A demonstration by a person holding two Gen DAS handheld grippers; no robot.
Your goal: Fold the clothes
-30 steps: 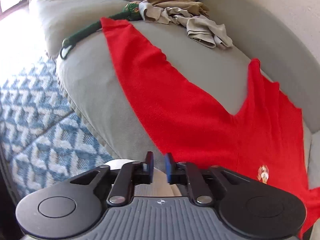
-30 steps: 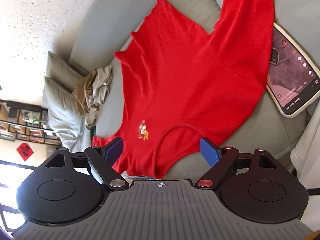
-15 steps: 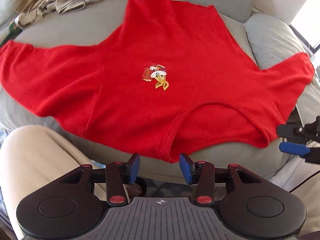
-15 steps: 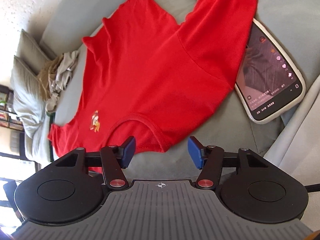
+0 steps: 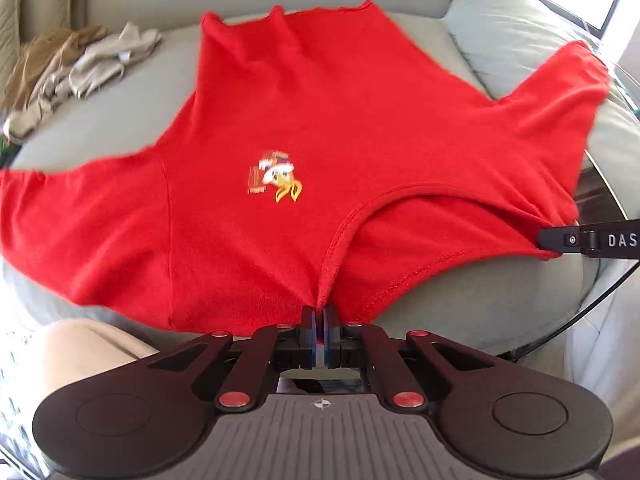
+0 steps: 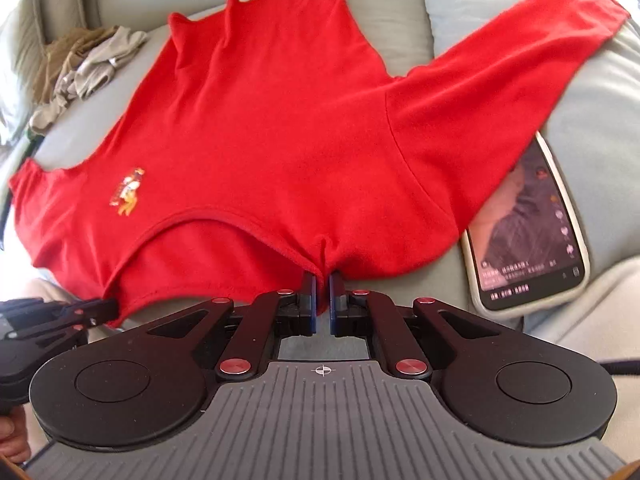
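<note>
A red long-sleeved shirt (image 5: 340,120) with a small cartoon logo (image 5: 276,176) lies spread face up on a grey sofa seat (image 5: 132,108), collar toward me. My left gripper (image 5: 319,314) is shut on the near shoulder edge, at the left end of the neckline. My right gripper (image 6: 323,280) is shut on the shoulder edge at the other end of the neckline. In the left wrist view the right gripper (image 5: 548,240) reaches in from the right. In the right wrist view the left gripper (image 6: 108,306) shows at the lower left, on the shirt (image 6: 280,120) edge.
A phone (image 6: 524,232) with a lit screen lies on the seat by the right sleeve. A heap of beige clothes (image 5: 76,68) sits at the back left. A pale cushion (image 5: 516,36) is at the back right. A person's leg (image 5: 84,348) is at the lower left.
Both grippers swung in over the shirt's collar end and closed on its shoulder edge. One second ago the left one was looking along the left sleeve and the rug.
</note>
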